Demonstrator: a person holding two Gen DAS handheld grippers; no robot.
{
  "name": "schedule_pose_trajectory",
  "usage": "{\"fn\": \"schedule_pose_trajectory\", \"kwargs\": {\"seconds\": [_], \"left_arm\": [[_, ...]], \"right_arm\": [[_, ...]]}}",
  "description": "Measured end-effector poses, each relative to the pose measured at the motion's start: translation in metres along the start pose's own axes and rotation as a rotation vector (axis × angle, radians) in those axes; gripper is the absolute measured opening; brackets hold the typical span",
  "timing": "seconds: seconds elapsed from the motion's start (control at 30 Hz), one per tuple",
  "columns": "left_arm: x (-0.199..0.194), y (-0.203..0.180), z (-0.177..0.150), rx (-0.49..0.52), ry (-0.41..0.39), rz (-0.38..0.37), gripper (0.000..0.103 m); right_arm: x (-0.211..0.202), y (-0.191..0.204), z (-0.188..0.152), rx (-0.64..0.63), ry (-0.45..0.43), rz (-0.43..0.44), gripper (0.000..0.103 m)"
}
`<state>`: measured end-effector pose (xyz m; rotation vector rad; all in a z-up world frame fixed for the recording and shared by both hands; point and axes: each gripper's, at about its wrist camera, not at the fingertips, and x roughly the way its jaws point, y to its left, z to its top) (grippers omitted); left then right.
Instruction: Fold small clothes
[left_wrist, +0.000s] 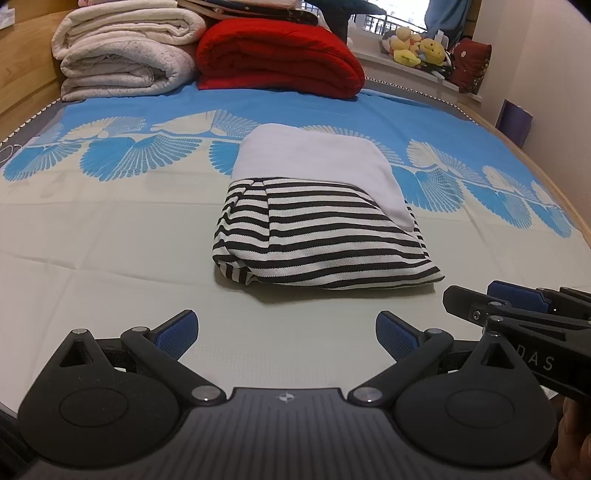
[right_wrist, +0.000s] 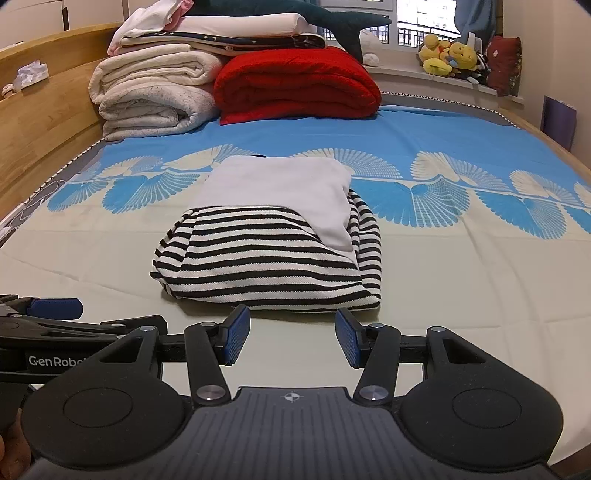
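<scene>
- Striped garment (left_wrist: 317, 236), folded under a white piece (left_wrist: 317, 158), lies mid-bed on my blue-patterned sheet (left_wrist: 110, 229).
- Left gripper (left_wrist: 286, 338) gapes wide, empty.
- Right gripper (right_wrist: 291, 339) stands apart, holding nothing, just short of its hem.

A wooden bed frame (right_wrist: 48, 122) (blue-patterned sheet (right_wrist: 424, 129) over it) faces a daylit window (right_wrist: 417, 18).

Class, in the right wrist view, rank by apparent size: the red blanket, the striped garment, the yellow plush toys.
1. striped garment, though it lies nearest the camera
2. red blanket
3. yellow plush toys, farthest away, so their true size is unsure
</scene>
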<state>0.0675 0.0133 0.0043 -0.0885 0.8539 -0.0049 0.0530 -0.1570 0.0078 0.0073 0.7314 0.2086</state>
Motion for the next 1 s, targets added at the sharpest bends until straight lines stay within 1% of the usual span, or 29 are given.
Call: {"fn": "schedule_pose_trajectory", "kwargs": {"seconds": [1.0], "left_arm": [[0.0015, -0.0002, -0.0018, 0.003, -0.001, 0.001, 0.102]], "right_arm": [[0.0016, -0.0001, -0.0014, -0.003, 0.004, -0.001, 0.052]]}}
